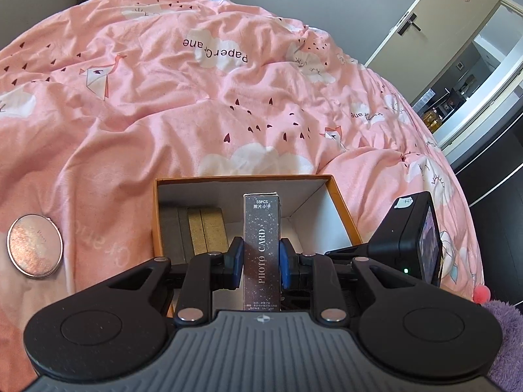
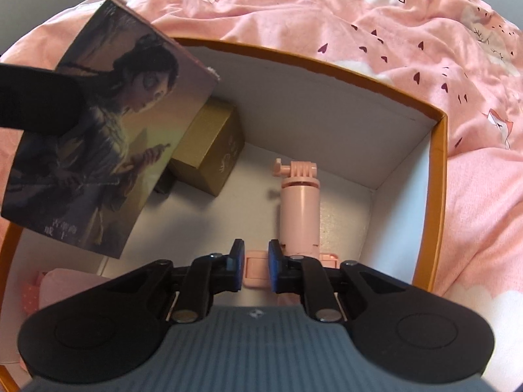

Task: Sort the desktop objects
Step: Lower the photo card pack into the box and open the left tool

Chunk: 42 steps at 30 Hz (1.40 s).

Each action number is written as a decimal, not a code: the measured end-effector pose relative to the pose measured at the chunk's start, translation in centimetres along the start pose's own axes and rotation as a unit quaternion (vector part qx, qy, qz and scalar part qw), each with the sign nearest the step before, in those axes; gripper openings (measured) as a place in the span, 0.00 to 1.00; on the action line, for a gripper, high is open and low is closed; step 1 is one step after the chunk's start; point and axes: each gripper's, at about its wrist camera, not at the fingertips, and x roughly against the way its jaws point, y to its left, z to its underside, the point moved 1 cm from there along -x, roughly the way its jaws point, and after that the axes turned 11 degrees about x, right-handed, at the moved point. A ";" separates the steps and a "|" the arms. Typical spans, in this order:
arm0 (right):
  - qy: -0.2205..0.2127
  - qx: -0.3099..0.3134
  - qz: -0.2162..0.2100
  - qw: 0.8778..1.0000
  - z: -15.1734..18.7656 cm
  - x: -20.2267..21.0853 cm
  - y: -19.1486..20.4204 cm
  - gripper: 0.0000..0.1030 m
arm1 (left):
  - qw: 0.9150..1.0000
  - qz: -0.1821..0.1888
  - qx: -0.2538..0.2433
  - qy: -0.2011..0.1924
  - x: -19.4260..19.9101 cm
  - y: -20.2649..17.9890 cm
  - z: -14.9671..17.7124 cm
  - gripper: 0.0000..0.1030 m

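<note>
My left gripper [image 1: 261, 254] is shut on a dark, speckled "PHOTO CARD" box [image 1: 261, 222], held upright over the open orange box [image 1: 340, 202]. In the right wrist view the same card box [image 2: 98, 150] shows its picture side and hangs tilted over the orange box's [image 2: 438, 176] left part. My right gripper [image 2: 256, 261] points down into the orange box. Its blue pads sit tight against the flat base of a pink handle mount [image 2: 299, 202], whose stem runs away from the fingers just over the white floor.
Gold boxes [image 1: 209, 232] stand against the orange box's left wall, and one gold box [image 2: 209, 153] shows beneath the card box. A round pink compact [image 1: 34, 245] lies on the pink bedspread [image 1: 163, 114] at the left. A black camera unit [image 1: 412, 238] sits right of the box.
</note>
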 end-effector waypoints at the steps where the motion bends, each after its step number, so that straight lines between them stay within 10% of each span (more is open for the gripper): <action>1: 0.004 0.001 0.005 1.000 0.0 -0.1 0.0 0.11 | 1.000 0.000 0.001 0.003 -0.3 0.1 -0.1 0.25; 7: 0.004 -0.011 0.037 0.999 0.2 -0.2 -0.4 0.00 | 1.000 -0.005 0.010 0.017 -2.4 0.2 -0.7 0.25; 19: -0.030 0.040 0.082 0.995 1.5 2.7 0.9 0.11 | 0.999 -0.034 -0.002 0.040 -6.4 -1.3 -1.3 0.25; 42: -0.051 0.021 -0.032 0.998 1.2 2.0 0.5 0.29 | 0.990 -0.128 0.005 0.065 -11.3 -1.9 -1.0 0.25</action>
